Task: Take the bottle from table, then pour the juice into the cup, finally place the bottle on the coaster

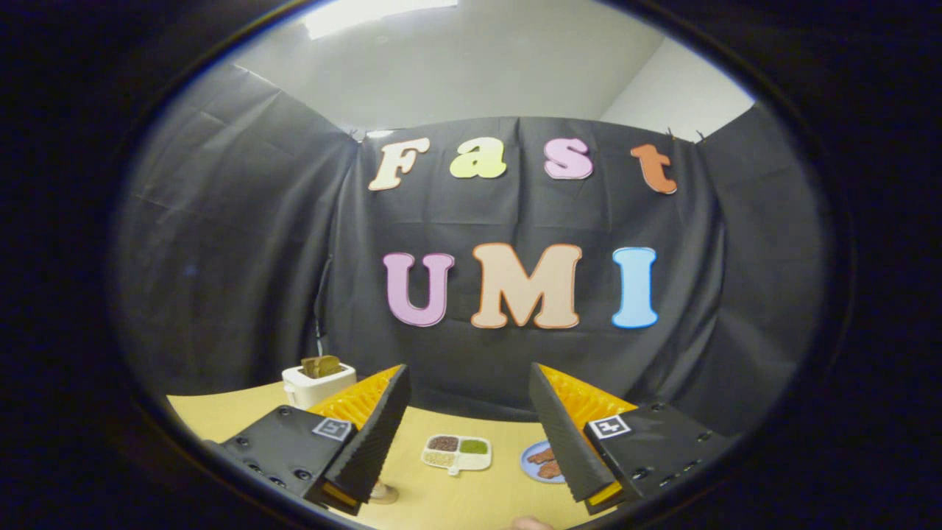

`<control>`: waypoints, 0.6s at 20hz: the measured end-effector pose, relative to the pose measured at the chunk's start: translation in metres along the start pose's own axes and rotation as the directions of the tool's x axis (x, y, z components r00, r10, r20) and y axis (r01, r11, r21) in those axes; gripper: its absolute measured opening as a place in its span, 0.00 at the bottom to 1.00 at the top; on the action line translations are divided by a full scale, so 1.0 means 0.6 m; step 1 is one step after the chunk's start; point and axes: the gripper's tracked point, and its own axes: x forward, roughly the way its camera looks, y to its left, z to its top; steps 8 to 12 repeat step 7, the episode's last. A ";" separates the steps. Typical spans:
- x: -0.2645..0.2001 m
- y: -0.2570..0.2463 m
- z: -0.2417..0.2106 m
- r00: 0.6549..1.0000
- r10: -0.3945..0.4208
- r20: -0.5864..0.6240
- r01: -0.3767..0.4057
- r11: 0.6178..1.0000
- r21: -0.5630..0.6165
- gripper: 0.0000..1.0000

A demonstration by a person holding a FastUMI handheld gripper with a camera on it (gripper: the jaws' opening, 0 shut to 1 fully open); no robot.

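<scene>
Coaster (384,494) lies partly behind left of spread fingers (375,434).

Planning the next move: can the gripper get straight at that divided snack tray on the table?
Probably yes: the gripper is open, and the divided tray lies on the table between and just beyond its fingers, with nothing in between.

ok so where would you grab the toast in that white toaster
Probably by the top of the toast, the part standing out of the toaster. Come straight down from above, since the rest sits sunk in the slot. The gripper is open, fingers wide apart and holding nothing.
</scene>
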 end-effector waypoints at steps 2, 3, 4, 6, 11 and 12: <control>-0.014 -0.033 0.010 1.000 -0.021 0.001 0.021 1.000 -0.006 0.99; -0.020 -0.045 0.013 0.999 -0.032 0.001 0.032 0.999 -0.006 0.99; -0.025 -0.057 0.017 0.999 -0.035 0.004 0.035 0.999 -0.003 0.99; -0.039 -0.075 0.021 0.999 -0.042 0.010 0.042 0.999 -0.008 0.99; -0.047 -0.085 0.019 0.999 -0.046 0.010 0.046 0.999 -0.017 0.99; -0.047 -0.085 0.019 0.999 -0.046 0.010 0.046 0.999 -0.017 0.99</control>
